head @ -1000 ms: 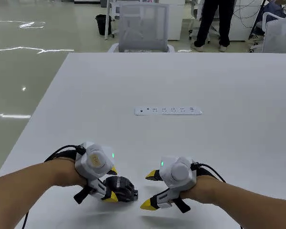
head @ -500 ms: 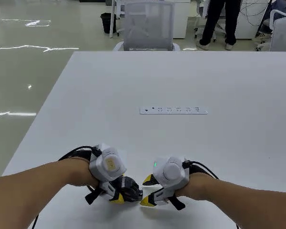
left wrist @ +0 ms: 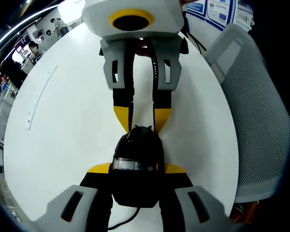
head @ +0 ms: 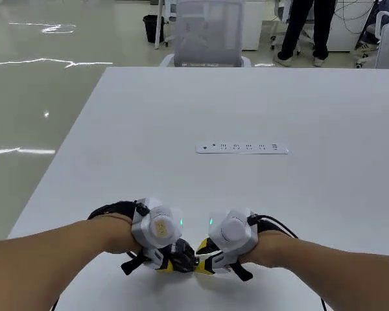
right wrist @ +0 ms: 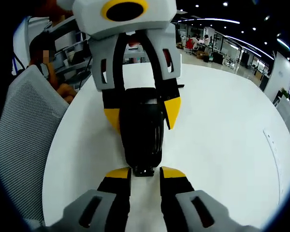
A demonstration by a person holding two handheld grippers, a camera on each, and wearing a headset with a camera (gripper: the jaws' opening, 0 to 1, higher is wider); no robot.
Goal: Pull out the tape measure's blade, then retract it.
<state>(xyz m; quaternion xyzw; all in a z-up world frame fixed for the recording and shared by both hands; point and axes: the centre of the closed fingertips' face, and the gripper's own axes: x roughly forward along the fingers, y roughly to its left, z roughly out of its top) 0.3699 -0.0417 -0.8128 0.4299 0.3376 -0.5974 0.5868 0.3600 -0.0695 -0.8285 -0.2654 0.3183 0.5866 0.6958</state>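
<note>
right gripper has come up to the tape measure's nose

the black tape measure [head: 182, 252] sits low on the white table [head: 181, 116], at the near edge, between the two grippers. the left gripper [head: 163, 263] stays clamped on its case, as it was a second ago. in the left gripper view the yellow-tipped jaws press on both sides of the case.

a second ago the right gripper [head: 206, 260] stood well apart from the case with its jaws spread wide. half a second ago it was nearer. now it is right at the front of the case, and the two grippers almost meet in the head view. in the right gripper view its jaws are drawn in close, one on each side of the small hook tab [right wrist: 144, 170] at the blade's end. whether they pinch the tab, i cannot tell. no blade is drawn out of the case.

the power strip [head: 242, 148] lies farther up the table, well apart from the grippers.
</note>
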